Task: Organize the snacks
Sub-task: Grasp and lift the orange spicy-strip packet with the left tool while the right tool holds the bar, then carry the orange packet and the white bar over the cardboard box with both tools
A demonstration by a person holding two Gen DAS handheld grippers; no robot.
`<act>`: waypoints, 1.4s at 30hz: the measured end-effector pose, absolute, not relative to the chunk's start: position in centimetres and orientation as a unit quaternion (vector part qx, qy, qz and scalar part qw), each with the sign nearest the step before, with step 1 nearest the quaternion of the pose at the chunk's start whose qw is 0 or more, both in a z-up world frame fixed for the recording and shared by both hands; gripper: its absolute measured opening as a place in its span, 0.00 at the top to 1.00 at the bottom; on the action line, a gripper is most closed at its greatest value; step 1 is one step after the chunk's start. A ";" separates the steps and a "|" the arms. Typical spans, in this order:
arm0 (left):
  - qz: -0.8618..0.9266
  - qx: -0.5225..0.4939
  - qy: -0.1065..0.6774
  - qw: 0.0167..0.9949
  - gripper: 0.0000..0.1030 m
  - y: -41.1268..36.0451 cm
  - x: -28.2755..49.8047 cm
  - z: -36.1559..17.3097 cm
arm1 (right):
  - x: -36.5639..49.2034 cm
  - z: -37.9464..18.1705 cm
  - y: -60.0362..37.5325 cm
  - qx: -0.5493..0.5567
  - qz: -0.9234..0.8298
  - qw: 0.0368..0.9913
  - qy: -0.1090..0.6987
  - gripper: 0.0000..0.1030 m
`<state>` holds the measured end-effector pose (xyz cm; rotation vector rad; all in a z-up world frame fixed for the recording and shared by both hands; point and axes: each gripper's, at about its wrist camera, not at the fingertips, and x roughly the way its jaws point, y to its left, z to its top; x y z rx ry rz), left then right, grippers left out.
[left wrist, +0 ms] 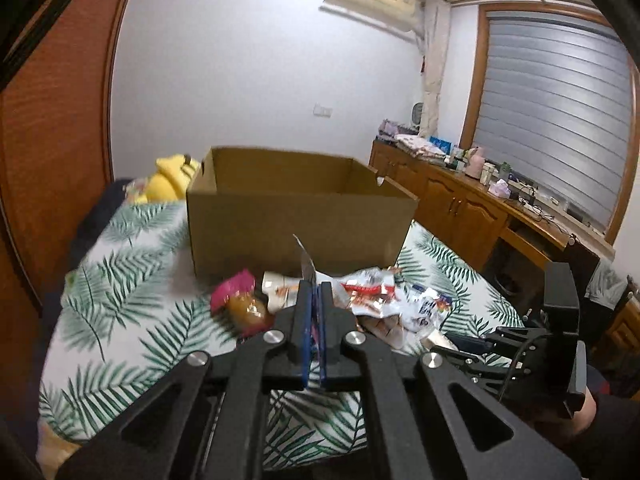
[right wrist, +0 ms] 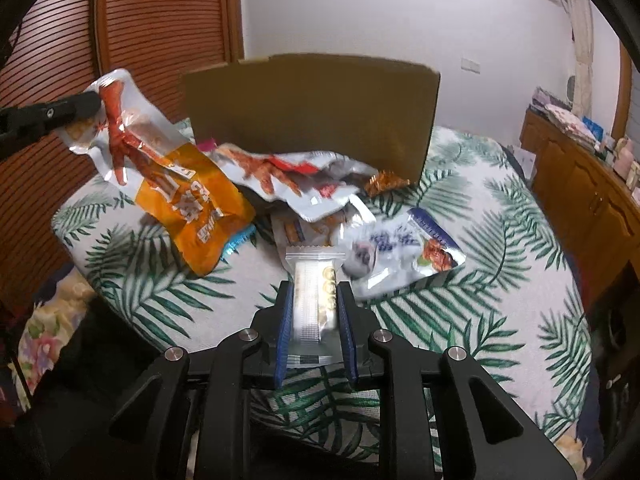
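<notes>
An open cardboard box (left wrist: pixel 296 208) stands on the leaf-print bed; it also shows in the right wrist view (right wrist: pixel 312 116). My left gripper (left wrist: pixel 315 286) is shut on the edge of an orange chicken-feet snack packet (right wrist: pixel 180 184), holding it in the air left of the box; its fingers (right wrist: pixel 80 106) show in the right wrist view. My right gripper (right wrist: pixel 314 292) is shut on a small clear-wrapped white snack bar (right wrist: pixel 314 280), low over the bed in front of the box. Loose packets (left wrist: pixel 376 292) lie in a pile before the box.
A pink-wrapped snack (left wrist: pixel 236 288) and a brown one (left wrist: pixel 250 310) lie left of the pile. A blue-and-white packet (right wrist: pixel 408 256) lies right of my right gripper. A yellow plush (left wrist: pixel 172 178) sits behind the box. Wooden cabinets (left wrist: pixel 460 200) line the right wall.
</notes>
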<state>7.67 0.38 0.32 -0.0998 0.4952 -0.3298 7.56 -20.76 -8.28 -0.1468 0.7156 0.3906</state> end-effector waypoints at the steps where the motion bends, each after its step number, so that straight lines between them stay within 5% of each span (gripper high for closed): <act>1: -0.164 -0.046 0.238 0.956 1.00 0.3 7.5 0.8 | 7.4 -7.8 -20.7 -0.072 0.192 0.917 0.343 0.81; 23: -0.144 -0.010 0.152 0.978 1.00 1.2 11.4 9.7 | 9.8 2.5 -20.4 -0.080 0.203 0.943 0.252 0.81; 42: -0.079 -0.048 0.137 0.986 1.00 3.2 20.3 8.7 | 19.3 4.2 -18.8 -0.072 0.179 0.943 0.271 0.81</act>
